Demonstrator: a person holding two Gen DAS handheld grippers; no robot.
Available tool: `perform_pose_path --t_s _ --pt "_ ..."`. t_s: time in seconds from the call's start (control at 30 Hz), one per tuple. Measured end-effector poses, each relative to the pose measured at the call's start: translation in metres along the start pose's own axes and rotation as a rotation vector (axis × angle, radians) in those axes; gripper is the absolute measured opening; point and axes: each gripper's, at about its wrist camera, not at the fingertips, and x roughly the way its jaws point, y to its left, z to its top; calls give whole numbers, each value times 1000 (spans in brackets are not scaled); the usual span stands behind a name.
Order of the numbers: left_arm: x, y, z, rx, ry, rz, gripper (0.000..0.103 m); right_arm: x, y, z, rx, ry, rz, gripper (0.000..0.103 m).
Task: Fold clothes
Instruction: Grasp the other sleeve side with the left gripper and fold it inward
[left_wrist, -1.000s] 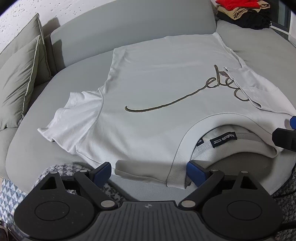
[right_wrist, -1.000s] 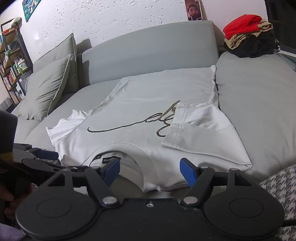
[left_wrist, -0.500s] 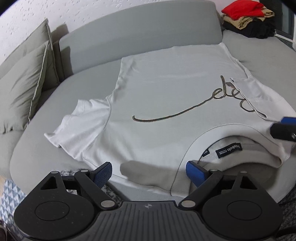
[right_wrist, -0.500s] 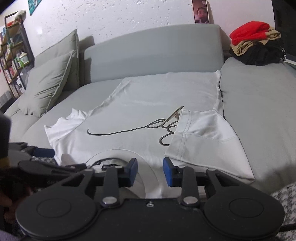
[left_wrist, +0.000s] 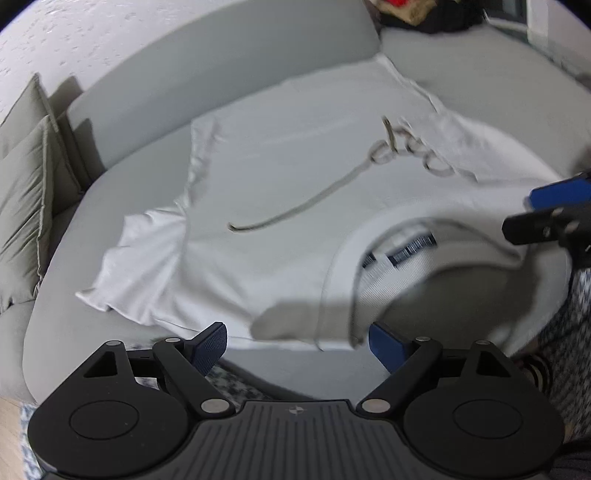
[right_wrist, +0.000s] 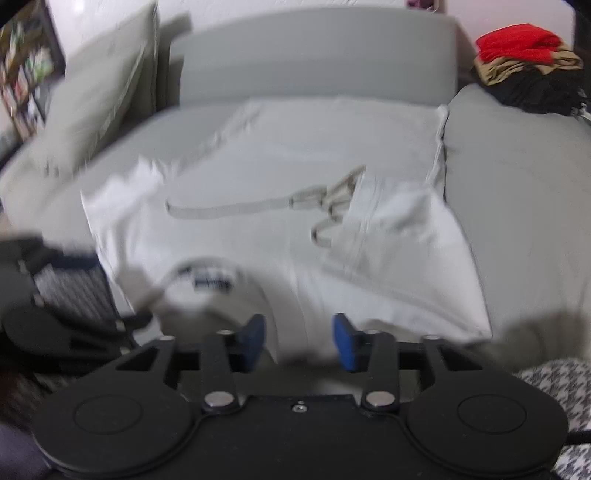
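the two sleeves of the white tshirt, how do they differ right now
The left sleeve lies spread out flat on the sofa, off to the side of the body; the right sleeve is folded inward on top of the shirt's chest. The left sleeve leaves the script print uncovered; the right sleeve overlaps its end. Both are short and white.

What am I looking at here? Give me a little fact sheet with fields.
Garment: white T-shirt with script lettering, spread flat, collar end near the grippers
Right sleeve: folded inward over the lettering
Left sleeve: unfolded, spread out
Surface: grey fabric sofa
Left gripper: jaws wide open at the shoulder edge
Right gripper: jaws partly open near the collar
Background: pile of red, tan and black clothes; grey cushion
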Motion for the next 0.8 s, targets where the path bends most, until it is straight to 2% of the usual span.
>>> perform_pose_path --t_s 0.13,0.27,0.43,0.57,0.63,0.7,0.8 --pt "1 48 3 -177 -29 26 86 -14 -8 16 94 -81 57 67" --pt "11 102 -5 -368 -21 104 82 -7 -16 17 204 -63 117 67" --pt "22 173 -22 -657 -30 122 80 -6 -22 21 256 -77 115 67" --pt "40 223 -35 -879 -46 99 73 -11 -30 27 298 -107 118 67" --pt "50 239 -40 -953 -59 69 71 -12 -35 28 335 -112 137 65" --pt "59 251 -42 -1002 -77 32 70 -13 -40 28 374 -117 155 62" --pt "74 261 -39 -1007 -84 -4 70 -14 -44 27 404 -130 163 57"
